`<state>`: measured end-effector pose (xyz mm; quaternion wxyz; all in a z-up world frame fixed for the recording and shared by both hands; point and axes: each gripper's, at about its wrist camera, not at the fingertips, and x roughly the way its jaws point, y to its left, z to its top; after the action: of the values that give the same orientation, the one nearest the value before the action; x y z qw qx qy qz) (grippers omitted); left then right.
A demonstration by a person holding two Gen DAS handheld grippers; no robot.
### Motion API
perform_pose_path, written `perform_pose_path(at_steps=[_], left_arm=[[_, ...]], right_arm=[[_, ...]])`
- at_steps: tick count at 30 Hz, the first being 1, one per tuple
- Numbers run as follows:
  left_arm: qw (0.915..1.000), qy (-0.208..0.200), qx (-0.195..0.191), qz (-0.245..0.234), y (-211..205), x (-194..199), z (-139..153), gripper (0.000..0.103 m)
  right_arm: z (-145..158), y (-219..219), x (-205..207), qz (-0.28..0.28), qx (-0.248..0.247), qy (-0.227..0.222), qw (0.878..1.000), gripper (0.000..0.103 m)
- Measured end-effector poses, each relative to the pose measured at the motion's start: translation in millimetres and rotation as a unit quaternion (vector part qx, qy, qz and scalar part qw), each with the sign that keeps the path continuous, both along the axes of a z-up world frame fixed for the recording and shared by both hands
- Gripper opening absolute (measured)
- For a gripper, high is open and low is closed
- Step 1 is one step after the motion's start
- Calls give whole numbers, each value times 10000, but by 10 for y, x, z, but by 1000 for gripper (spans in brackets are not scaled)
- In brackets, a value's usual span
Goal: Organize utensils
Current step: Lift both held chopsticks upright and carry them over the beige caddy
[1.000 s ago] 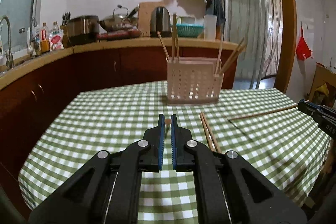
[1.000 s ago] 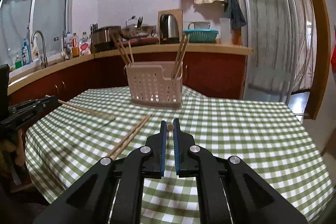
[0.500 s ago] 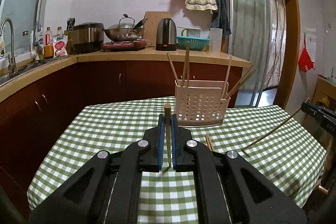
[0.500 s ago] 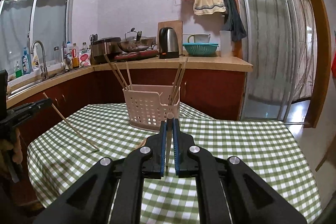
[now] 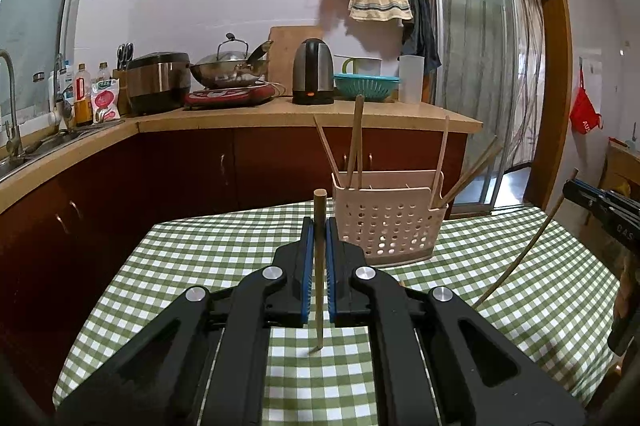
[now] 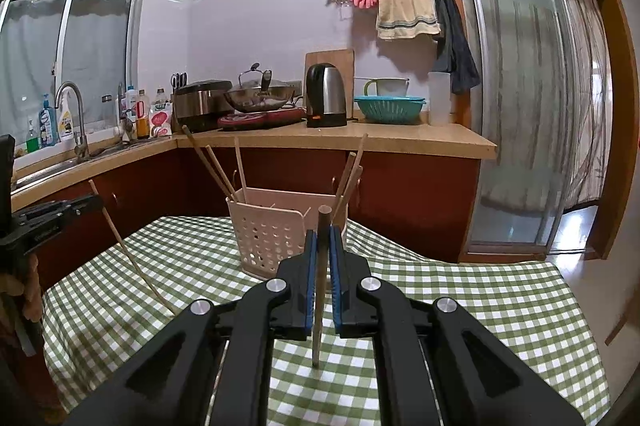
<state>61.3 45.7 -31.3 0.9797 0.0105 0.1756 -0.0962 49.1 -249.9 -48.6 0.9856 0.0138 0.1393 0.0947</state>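
Note:
My left gripper [image 5: 319, 226] is shut on a wooden chopstick [image 5: 319, 266], held upright with its tip down toward the green checked tablecloth [image 5: 200, 266]. My right gripper [image 6: 323, 238] is shut on another chopstick [image 6: 320, 286], also upright. A pale perforated utensil basket [image 5: 388, 222] stands on the table beyond both grippers, with several chopsticks leaning in it; it also shows in the right wrist view [image 6: 272, 230]. The right gripper [image 5: 600, 206] appears at the right edge of the left wrist view, its chopstick [image 5: 524, 246] slanting down. The left gripper [image 6: 52, 218] shows at the left of the right wrist view.
More chopsticks lie on the table [image 5: 401, 282], mostly hidden behind my left gripper. Beyond the table runs a kitchen counter [image 5: 304, 114] with a kettle [image 5: 313, 72], a wok, a rice cooker and a teal colander. A sliding glass door [image 6: 520, 106] is on the right.
Both grippers have lifted their chopsticks off the table and turned them from lying flat to upright. Both cameras have risen and tilted up, so the basket sits lower in view.

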Motion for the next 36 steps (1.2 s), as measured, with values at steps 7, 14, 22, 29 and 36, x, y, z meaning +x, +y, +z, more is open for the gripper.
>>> perform_pose_path(at_steps=[7,14,22,29,36], left_arm=[[10000,-14,-41,-20,-19,91,24,6],[9997,-186,-106,-147,-87,73,188,6],[9969,-606,-184,-457,-273,86,534,6],[9918,-1048,-153,-715,-492,210,823,6],[9869,-1357,-188,-856,-658,438,1052,6]], right_arm=[[37,-13,67,41,71,11,10000,7],[116,-50,48,60,177,-55,9998,7],[404,-51,28,184,299,-397,9986,7],[707,12,112,329,293,-839,9955,7],[920,79,356,400,327,-1192,9915,7]])
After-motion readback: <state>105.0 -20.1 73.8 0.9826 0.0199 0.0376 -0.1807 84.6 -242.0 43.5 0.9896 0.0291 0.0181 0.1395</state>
